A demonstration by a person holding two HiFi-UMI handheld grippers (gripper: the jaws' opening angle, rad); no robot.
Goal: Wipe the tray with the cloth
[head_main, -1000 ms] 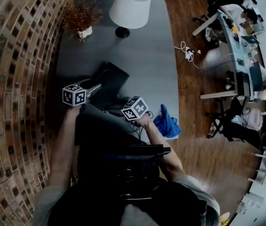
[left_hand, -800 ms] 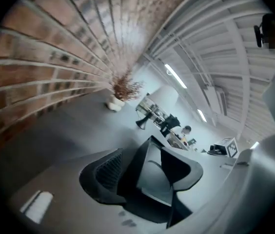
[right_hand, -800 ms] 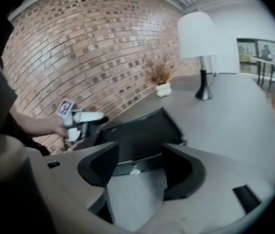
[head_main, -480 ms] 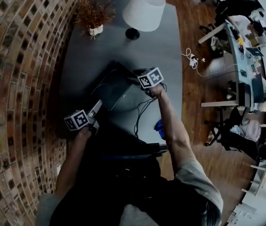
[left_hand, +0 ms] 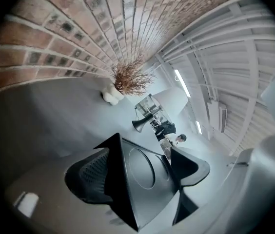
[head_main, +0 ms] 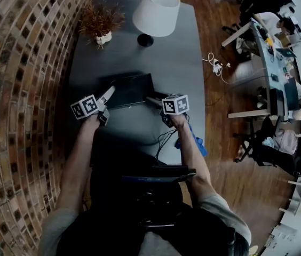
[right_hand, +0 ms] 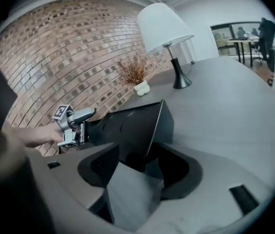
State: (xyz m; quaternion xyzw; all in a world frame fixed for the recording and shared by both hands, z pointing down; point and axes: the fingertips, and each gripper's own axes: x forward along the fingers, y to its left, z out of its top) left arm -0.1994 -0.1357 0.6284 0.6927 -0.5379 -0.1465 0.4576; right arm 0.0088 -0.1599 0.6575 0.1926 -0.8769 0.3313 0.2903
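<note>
Brick wall (head_main: 17, 68) down the left, wood floor (head_main: 220, 159) on the right, office desks (head_main: 270, 52) past that. Grey table (head_main: 140, 52) sits in between, its long axis running away from the person. White-shade lamp (head_main: 156, 7) stands at the far end, with a dried plant (head_main: 98, 23) in a white pot just left of it, by the wall. Black tray (head_main: 131, 89) lies mid-table, roughly square to the table edges, with round recesses in its top face. At the tray's left edge is the left gripper (head_main: 109, 93). It's released: jaws wide, they've just been opening, and the tray rim is between them but the pads aren't pressing on it. This gripper is rolled to one side. At the tray's near right corner is the right gripper (head_main: 155, 98). Its jaws are apart and side by side, and the tray corner pokes in between them. No clamp visible, so it's not grasping. Blue cloth (head_main: 197, 143) is at the table's right edge on the person's side, just beside the right forearm and partly hidden by it. It lies apart from the tray, with neither gripper on it. A thin dark cable (head_main: 164, 136) loops on the table between tray and person.
</note>
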